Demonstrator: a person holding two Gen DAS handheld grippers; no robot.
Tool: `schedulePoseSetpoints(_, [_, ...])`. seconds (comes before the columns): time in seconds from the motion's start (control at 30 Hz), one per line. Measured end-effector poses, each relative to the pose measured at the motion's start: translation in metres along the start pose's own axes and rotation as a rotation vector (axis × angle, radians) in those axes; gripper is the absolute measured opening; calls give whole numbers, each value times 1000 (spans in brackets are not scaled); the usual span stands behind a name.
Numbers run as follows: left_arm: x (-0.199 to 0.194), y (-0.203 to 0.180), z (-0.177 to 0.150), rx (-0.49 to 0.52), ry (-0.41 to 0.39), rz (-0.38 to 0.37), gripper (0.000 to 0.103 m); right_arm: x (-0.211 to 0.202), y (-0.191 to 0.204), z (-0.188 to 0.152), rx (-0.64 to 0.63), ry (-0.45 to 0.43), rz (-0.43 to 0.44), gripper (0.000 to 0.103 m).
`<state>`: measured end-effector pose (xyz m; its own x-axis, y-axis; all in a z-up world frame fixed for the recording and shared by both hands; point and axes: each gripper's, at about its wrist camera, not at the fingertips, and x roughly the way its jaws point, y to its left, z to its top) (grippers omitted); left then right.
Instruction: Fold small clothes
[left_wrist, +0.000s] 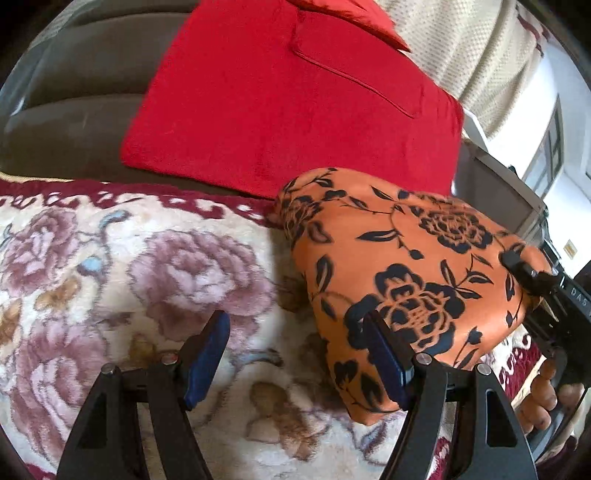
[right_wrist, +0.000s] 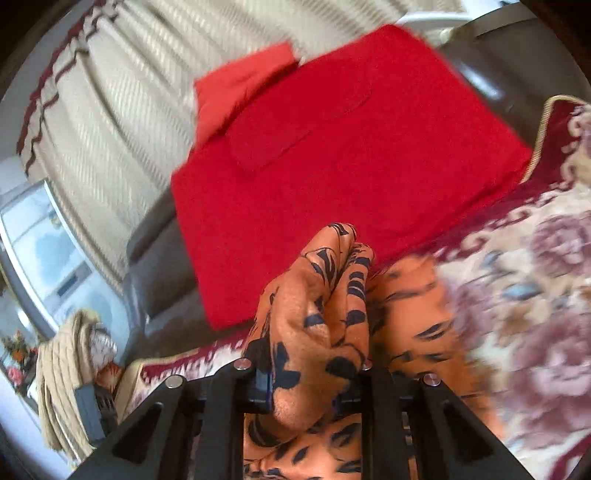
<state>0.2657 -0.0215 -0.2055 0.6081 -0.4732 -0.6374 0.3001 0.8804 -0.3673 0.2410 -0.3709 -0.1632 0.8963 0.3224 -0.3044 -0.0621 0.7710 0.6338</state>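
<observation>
Left wrist view, L to R: floral blanket (left_wrist: 110, 266), cream w/ mauve roses and a maroon border, covers the lower left. Left gripper (left_wrist: 295, 354) sits low centre, jaws spread wide w/ nothing between them; blue-padded fingers (left_wrist: 207, 362) hang over the blanket, and the R finger lies against the near edge of the orange garment (left_wrist: 406, 266). Garment = orange cloth w/ black rose print, bunched into a raised mound on the blanket, R of centre. Behind it a folded red garment (left_wrist: 288, 103) lies flat on the dark sofa seat (left_wrist: 74, 110), its lower corner just beside the orange mound. Far R: right gripper (left_wrist: 532, 277) reaches in from the edge and touches the orange cloth's R side; bare fingers of the person's hand (left_wrist: 543, 398) show below it. Cream knit throw (left_wrist: 461, 48) upper R.

Right wrist view, L to R (blurred toward the R): cream knit throw (right_wrist: 122, 92) w/ maroon trim upper left; beige bundle (right_wrist: 66, 376) at lower left edge, nature unclear. Centre: folded red garment (right_wrist: 332, 155) on the dark sofa seat (right_wrist: 162, 266). Below it, right gripper (right_wrist: 310, 387) has jaws closed onto a gathered fold of the orange garment (right_wrist: 317, 314), which stands up between the fingers and spills to the R. Floral blanket (right_wrist: 535, 314) fills the R side.
</observation>
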Motion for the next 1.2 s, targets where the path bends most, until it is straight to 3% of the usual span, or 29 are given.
schedulePoseSetpoints(0.13, [12,-21,-3,99,18,23,75,-8,-31,-10,79,83,-115,26])
schedulePoseSetpoints(0.2, [20,-31,-5,153,29,52,76,7,-49,-21,131,204,-201,27])
schedulePoseSetpoints(0.27, [23,-32,-6,169,32,69,82,9,-61,-20,197,269,-180,28])
schedulePoseSetpoints(0.33, [26,-26,-3,137,36,60,83,-2,-63,-7,223,243,-142,32])
schedulePoseSetpoints(0.4, [26,-22,-2,116,50,49,83,-17,-62,8,216,181,-155,43])
schedulePoseSetpoints(0.43, [26,-20,-2,111,52,44,84,-25,-61,18,210,129,-170,65])
schedulePoseSetpoints(0.47, [27,-19,-2,110,53,44,84,-30,-60,26,206,80,-172,73])
schedulePoseSetpoints(0.53, [28,-18,-2,121,50,45,84,-30,-55,40,158,42,-161,73])
schedulePoseSetpoints(0.67, [26,-23,-2,159,39,62,84,23,-33,57,-10,205,-147,67])
schedulePoseSetpoints(0.73, [26,-22,-1,168,37,65,84,60,-22,57,-74,303,-186,37])
schedulePoseSetpoints(0.93, [26,-24,-3,224,30,81,84,147,-57,32,11,553,-315,34])
schedulePoseSetpoints(1.07, [20,-30,-2,272,16,107,84,125,-60,39,84,483,-236,34])
schedulePoseSetpoints(1.2, [6,-34,-2,259,-1,53,84,72,-38,41,49,419,-165,34])
